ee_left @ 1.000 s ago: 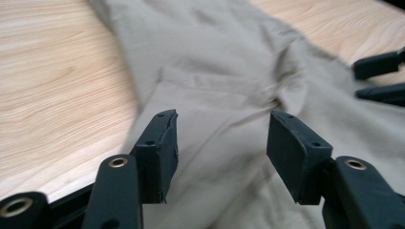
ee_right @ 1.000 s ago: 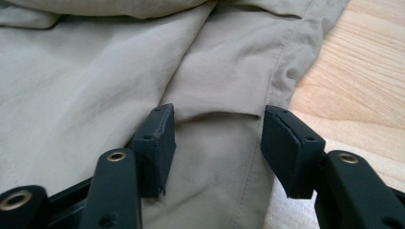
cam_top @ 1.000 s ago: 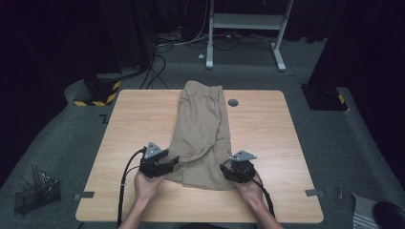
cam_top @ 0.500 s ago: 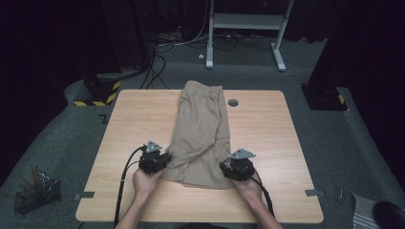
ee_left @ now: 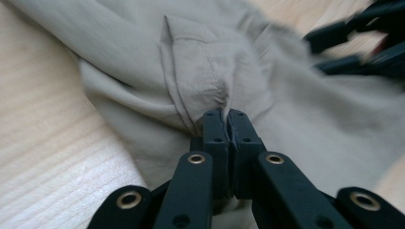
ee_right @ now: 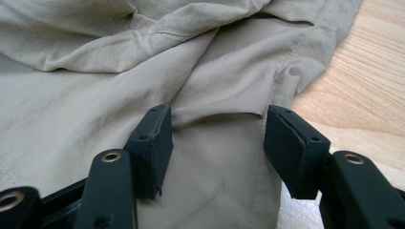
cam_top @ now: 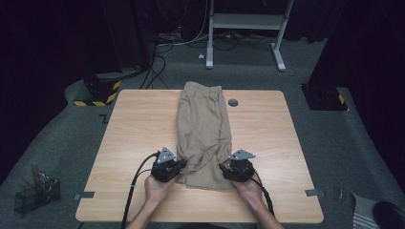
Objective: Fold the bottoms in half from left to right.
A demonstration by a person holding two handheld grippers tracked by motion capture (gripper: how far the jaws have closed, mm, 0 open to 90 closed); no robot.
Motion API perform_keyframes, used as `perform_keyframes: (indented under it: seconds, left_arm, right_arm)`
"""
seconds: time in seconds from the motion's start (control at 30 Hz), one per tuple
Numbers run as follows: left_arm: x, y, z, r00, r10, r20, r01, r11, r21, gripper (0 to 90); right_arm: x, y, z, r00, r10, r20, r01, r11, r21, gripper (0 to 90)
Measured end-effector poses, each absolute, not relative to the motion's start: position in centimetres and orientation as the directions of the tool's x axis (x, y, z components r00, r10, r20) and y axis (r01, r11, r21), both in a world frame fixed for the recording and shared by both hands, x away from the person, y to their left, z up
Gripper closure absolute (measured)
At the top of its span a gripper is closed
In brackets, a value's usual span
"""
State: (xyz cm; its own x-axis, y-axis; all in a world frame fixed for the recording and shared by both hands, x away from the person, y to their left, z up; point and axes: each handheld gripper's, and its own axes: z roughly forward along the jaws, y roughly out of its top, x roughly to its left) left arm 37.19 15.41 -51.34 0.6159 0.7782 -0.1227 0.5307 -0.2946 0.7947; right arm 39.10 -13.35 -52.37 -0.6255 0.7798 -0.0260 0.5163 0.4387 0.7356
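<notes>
Your left tongs (ee_left: 228, 125) have just pinched shut on the shorts (cam_top: 203, 129), at the near left corner. Your right tongs (ee_right: 217, 143) stand open over the near right corner, cloth between them. The shorts run long, away from you on the bench (cam_top: 133, 124).

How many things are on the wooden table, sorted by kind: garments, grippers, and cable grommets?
Beige shorts: 1
Grippers: 2, the left gripper and the right gripper
Round grey grommet: 1
Total: 4

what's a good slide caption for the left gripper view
Left gripper with jaws shut on a pinched fold of the beige shorts lying on the wooden table.
</notes>
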Motion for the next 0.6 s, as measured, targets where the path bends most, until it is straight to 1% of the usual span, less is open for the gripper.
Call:
perform_keyframes:
  seconds: [0.07, 0.1, 0.13, 0.27, 0.3, 0.33, 0.43, 0.5, 0.6]
  left_arm:
    - [38.2, 15.5, -52.4, 0.591, 0.799, -0.107, 0.55, -0.303, 0.778, 87.5]
    - [38.7, 15.7, -52.6, 0.58, 0.804, -0.134, 0.562, -0.275, 0.78, 87.4]
    - [39.0, 15.9, -52.5, 0.562, 0.815, -0.141, 0.569, -0.257, 0.781, 87.4]
    - [39.7, 16.0, -52.4, 0.526, 0.842, -0.115, 0.576, -0.254, 0.777, 85.5]
    - [39.6, 16.0, -52.3, 0.52, 0.847, -0.113, 0.575, -0.25, 0.779, 82.0]
    - [39.3, 16.0, -52.2, 0.516, 0.849, -0.11, 0.571, -0.246, 0.783, 76.1]
    - [38.2, 16.2, -51.7, 0.512, 0.853, -0.104, 0.56, -0.239, 0.793, 55.0]
    - [37.4, 16.2, -51.3, 0.512, 0.854, -0.088, 0.559, -0.254, 0.79, 41.8]
    - [36.6, 16.3, -50.8, 0.508, 0.859, -0.067, 0.552, -0.264, 0.791, 31.0]
  right_arm:
    - [39.4, -13.2, -52.4, -0.627, 0.779, -0.027, 0.514, 0.44, 0.736, 42.9]
    - [39.6, -13.2, -52.4, -0.627, 0.779, -0.027, 0.515, 0.44, 0.736, 43.0]
    - [39.9, -13.0, -52.4, -0.624, 0.781, -0.026, 0.517, 0.437, 0.736, 43.1]
    - [41.4, -12.2, -52.4, -0.616, 0.787, -0.028, 0.52, 0.433, 0.737, 43.1]
    - [41.7, -12.0, -52.4, -0.614, 0.789, -0.026, 0.522, 0.43, 0.737, 43.1]
    - [41.9, -11.9, -52.3, -0.613, 0.79, -0.023, 0.527, 0.431, 0.732, 43.0]
    - [42.0, -11.8, -52.0, -0.621, 0.784, -0.016, 0.544, 0.446, 0.711, 40.5]
    - [41.7, -12.0, -51.5, -0.621, 0.784, -0.009, 0.539, 0.436, 0.721, 40.0]
    - [41.3, -12.3, -50.1, -0.621, 0.783, 0.027, 0.52, 0.386, 0.762, 40.9]
